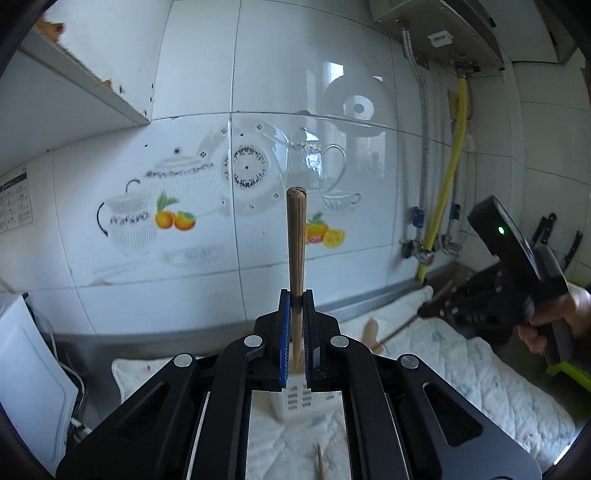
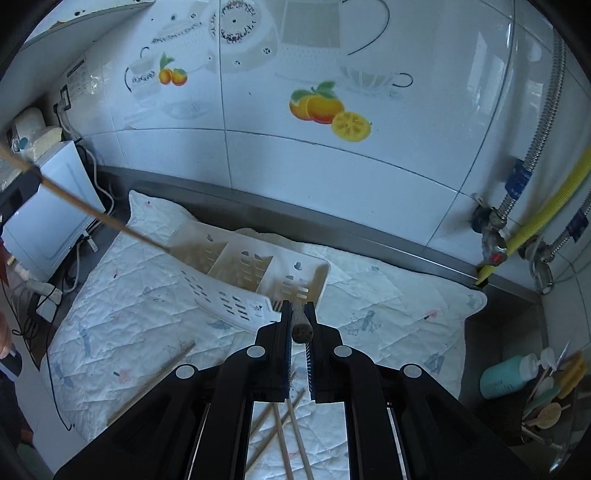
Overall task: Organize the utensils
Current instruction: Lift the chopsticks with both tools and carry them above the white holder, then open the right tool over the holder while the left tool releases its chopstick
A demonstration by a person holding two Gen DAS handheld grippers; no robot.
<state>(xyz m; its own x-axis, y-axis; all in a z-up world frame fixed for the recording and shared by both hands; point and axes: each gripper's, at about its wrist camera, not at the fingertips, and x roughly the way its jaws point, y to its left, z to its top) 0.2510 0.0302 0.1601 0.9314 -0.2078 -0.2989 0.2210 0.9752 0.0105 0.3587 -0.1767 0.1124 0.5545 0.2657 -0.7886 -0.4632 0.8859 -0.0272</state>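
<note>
Left fingers [image 1: 296, 295] pinch 1 chopstick [image 1: 296, 236] pointing up. Right fingers [image 2: 298, 308] squeeze a wooden handle [image 2: 301, 325] over the white holder [image 2: 255, 273].

Cool daylight, window glare on glossy wall tiles [image 1: 332, 92], fisheye-bent edges, slight motion blur.

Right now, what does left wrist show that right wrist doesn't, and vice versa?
Left wrist only: the right gripper from outside, shut on a wooden spoon, with the hand holding it; a water heater overhead.

Right wrist only: loose chopsticks on the cloth, all compartments of the white utensil holder, a teal bottle.

Both: quilted cloth, fruit-print wall tiles, yellow hose, and the left gripper shut on a chopstick.
</note>
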